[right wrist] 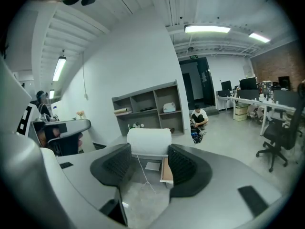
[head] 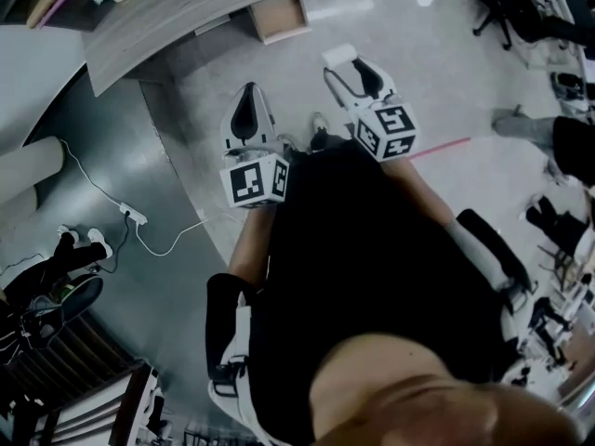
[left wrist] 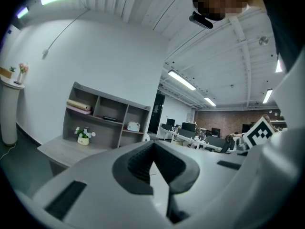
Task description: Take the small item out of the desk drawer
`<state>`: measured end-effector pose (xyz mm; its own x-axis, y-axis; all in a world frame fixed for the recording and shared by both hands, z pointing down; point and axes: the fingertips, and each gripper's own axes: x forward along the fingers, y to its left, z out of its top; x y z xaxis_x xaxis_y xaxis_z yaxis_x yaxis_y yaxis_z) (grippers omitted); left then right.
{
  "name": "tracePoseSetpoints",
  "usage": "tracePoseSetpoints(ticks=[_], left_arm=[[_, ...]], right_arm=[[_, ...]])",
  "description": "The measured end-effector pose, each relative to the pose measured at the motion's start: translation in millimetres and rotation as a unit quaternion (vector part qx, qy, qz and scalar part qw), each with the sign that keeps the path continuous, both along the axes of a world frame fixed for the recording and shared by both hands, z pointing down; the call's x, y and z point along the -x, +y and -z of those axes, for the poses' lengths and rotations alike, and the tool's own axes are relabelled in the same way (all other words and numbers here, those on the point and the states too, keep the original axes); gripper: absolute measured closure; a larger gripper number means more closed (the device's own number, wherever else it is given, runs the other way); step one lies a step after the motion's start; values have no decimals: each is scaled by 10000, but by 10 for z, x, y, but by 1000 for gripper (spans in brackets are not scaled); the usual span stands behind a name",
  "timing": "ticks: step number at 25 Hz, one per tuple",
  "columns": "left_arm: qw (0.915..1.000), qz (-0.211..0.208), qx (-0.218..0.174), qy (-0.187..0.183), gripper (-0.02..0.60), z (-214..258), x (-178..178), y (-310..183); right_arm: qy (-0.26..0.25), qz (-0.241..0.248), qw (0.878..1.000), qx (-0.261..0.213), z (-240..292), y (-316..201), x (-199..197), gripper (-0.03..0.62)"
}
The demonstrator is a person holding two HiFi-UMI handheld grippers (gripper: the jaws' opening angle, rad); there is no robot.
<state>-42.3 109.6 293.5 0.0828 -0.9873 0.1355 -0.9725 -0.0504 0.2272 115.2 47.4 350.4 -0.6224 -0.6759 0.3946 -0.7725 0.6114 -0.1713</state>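
Right gripper [right wrist: 148,163] clamped on the small white block [right wrist: 149,142], held at 1 o'clock, apart from the open desk drawer [head: 279,15] at 12 o'clock. Left gripper [left wrist: 153,163] jaws together, empty, centre.

Open pale floor [head: 409,26] runs up-frame to the desk [head: 177,17] at upper left of the head view. The drawer [head: 279,15] stands pulled out of the desk edge at top centre, jutting into that floor. Left side: power strip [head: 133,216] and its cable on the dark floor. Upper right: office chairs [head: 497,3]; right edge: someone's legs [head: 539,133]. Right gripper view: crouching person [right wrist: 198,120] on the floor right of the drawer, shelf unit [right wrist: 148,106] behind the desk, chair [right wrist: 279,137] at right. The gap between the right gripper [head: 349,66] jaws is filled by a white item [head: 339,54]; left gripper [head: 248,96] jaws together, no gap.
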Motion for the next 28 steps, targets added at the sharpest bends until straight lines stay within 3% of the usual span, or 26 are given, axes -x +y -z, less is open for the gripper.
tracePoseSetpoints(ticks=[8,28], left_arm=[[10000,32,15,28,592,-19,19,109],[9999,-61,107,-53,592,-94,91,83]], right_arm=[[-288,96,9989,-348,438,253,46,350],[-336,180,9983,-451,431,322,166,350]])
